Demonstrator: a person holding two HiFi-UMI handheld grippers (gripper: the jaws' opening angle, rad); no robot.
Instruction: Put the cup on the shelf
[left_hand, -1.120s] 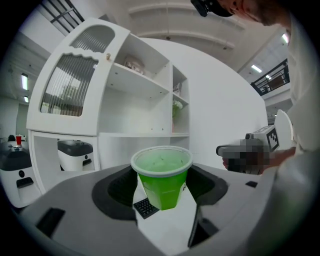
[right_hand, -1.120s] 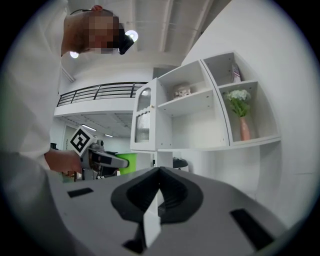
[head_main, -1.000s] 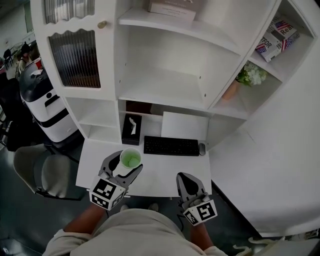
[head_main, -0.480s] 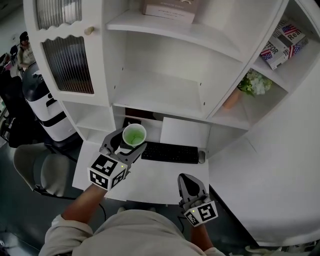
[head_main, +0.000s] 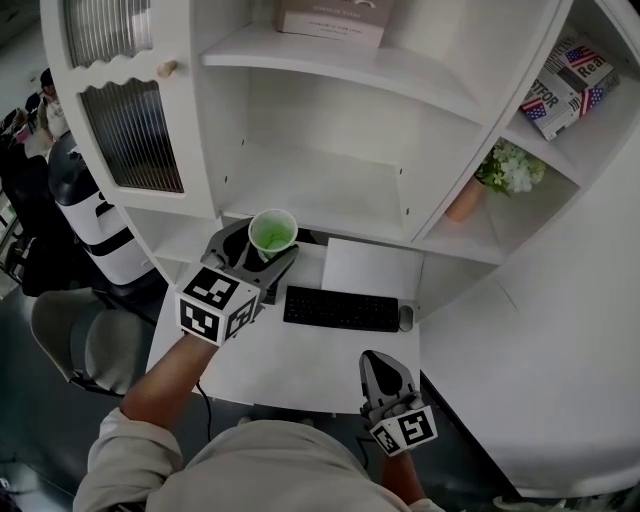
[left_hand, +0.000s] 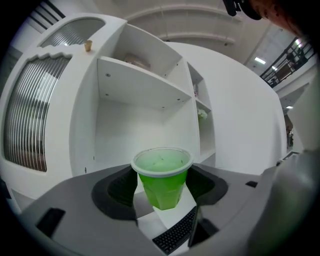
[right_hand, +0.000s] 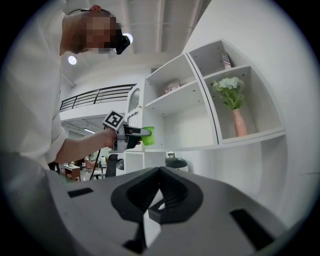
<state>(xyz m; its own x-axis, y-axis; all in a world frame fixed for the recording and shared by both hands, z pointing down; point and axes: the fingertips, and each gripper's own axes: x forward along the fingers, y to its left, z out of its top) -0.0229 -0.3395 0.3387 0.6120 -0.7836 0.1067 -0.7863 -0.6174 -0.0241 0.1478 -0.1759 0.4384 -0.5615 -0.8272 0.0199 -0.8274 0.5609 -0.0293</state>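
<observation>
A green plastic cup (head_main: 272, 232) with a pale rim stands upright between the jaws of my left gripper (head_main: 262, 250), which is shut on it. It hangs in the air just before the front edge of the wide white shelf (head_main: 330, 190). In the left gripper view the cup (left_hand: 162, 177) fills the middle, with the shelf (left_hand: 142, 150) behind it. From the right gripper view the cup (right_hand: 148, 135) shows small at the left. My right gripper (head_main: 384, 375) is low by the desk's front edge, its jaws shut on nothing (right_hand: 160, 197).
A black keyboard (head_main: 340, 308), a mouse (head_main: 405, 318) and a black tissue box lie on the white desk (head_main: 300, 365) below. A vase of flowers (head_main: 500, 172) stands in the right cubby, books (head_main: 565, 75) above it. A ribbed-glass cabinet door (head_main: 135, 125) is at the left.
My left gripper has lifted the cup from over the desk up and forward to the level of the wide shelf. The right gripper has stayed put.
</observation>
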